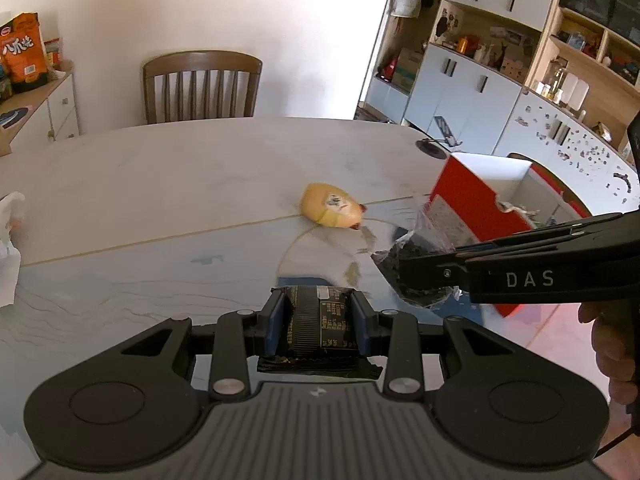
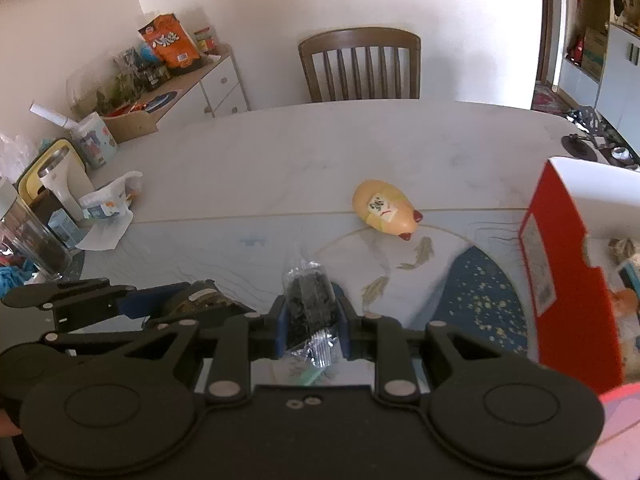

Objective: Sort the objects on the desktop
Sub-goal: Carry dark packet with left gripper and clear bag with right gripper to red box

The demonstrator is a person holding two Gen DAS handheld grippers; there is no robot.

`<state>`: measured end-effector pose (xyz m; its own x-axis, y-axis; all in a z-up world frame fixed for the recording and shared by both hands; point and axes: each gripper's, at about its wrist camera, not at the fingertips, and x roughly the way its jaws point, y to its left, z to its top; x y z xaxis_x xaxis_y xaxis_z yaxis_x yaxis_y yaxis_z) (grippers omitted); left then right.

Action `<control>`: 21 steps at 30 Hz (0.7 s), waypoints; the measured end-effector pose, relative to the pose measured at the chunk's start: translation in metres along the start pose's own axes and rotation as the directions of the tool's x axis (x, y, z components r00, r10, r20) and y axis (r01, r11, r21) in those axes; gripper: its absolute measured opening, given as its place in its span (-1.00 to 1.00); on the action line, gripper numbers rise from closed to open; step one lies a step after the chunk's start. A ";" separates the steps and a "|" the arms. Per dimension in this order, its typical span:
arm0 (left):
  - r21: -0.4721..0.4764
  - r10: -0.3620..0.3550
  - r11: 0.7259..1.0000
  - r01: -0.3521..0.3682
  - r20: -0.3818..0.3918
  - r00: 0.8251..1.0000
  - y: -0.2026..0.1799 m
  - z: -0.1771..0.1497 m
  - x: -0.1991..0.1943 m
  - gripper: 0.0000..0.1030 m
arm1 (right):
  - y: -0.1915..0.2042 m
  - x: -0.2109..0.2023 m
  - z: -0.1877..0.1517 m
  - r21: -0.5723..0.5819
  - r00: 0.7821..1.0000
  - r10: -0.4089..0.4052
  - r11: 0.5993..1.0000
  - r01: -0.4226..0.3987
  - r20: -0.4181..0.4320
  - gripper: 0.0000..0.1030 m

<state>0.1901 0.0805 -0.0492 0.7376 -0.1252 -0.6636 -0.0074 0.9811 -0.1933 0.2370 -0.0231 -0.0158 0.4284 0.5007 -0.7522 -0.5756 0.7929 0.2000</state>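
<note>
Left tongs (image 1: 317, 322) around black packet (image 1: 318, 324)

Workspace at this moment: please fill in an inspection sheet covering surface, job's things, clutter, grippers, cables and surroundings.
Surface: pale marble-pattern table with a fish design.
Job's things: dark wrapped packet; clear bag of dark bits; yellow egg-shaped toy lying on the table; red box, open, already holding items.
Clutter: crumpled wrapper, white bottle at the table's left edge.
Grippers: left gripper shut on the packet; right gripper shut on the bag.
Cables: nothing seen.
Surroundings: wooden chair, sideboard with orange snack bag, shelving.
</note>
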 end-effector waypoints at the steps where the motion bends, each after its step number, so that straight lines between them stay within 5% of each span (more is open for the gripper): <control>1: 0.002 -0.003 1.000 0.003 0.000 1.000 -0.004 0.001 -0.002 -0.34 | -0.002 -0.004 -0.001 0.002 1.000 0.001 1.000 -0.001 0.004 -0.54; 21: 0.023 -0.037 0.999 0.037 0.017 0.999 -0.072 0.020 -0.024 -0.34 | -0.052 -0.072 -0.008 0.046 0.996 0.025 0.999 -0.029 0.087 -0.54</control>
<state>0.1867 0.0155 -0.0051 0.7484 -0.1594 -0.6438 0.0354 0.9789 -0.2012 0.2305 -0.1033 0.0232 0.4726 0.5490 -0.6894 -0.5554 0.7929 0.2506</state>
